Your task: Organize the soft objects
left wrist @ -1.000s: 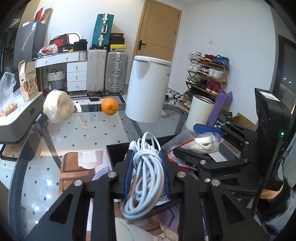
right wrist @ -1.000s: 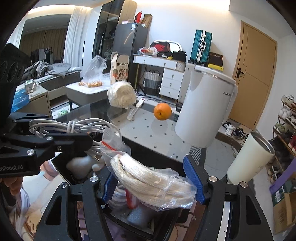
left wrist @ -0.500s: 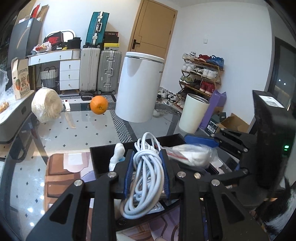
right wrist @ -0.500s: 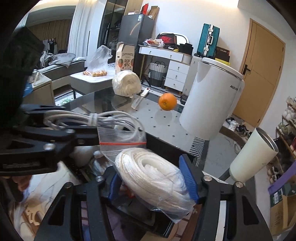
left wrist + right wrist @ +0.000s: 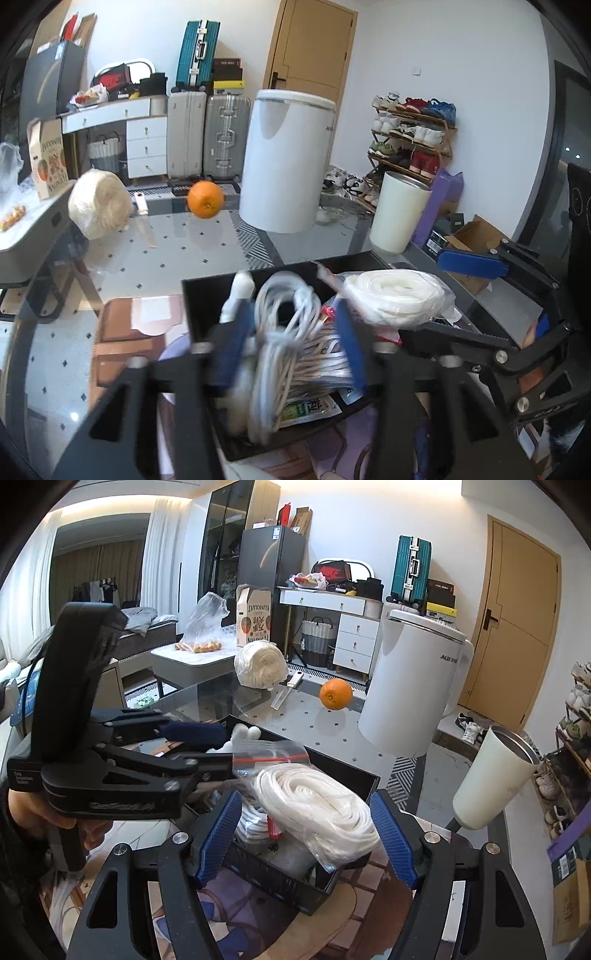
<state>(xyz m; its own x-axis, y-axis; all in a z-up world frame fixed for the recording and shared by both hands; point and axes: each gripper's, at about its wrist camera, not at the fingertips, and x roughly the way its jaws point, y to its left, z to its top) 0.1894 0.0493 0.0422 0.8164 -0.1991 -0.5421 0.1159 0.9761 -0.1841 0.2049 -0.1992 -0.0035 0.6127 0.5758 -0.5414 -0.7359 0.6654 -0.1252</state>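
Both your grippers are over the black bin (image 5: 343,775) right now. Your left gripper (image 5: 291,341) has just been opening: its blue pads stand clear on either side of the white cable (image 5: 280,343), which sits loose between them, draped over the stuff in the bin. It's blurry there, so I can't tell if a strand brushes a pad.

Your right gripper (image 5: 304,834) has just been opening too. The bagged rope (image 5: 317,808) lies between its pads on top of the bin's contents, at the near right corner, and there's a gap on both sides, so nothing is pinched. The bag's red zip strip points up toward the left gripper's tips.

Further back on the glass table (image 5: 306,731): an orange (image 5: 335,694), a knife (image 5: 287,690), another bagged rope roll (image 5: 260,664) and a big white canister (image 5: 413,686).
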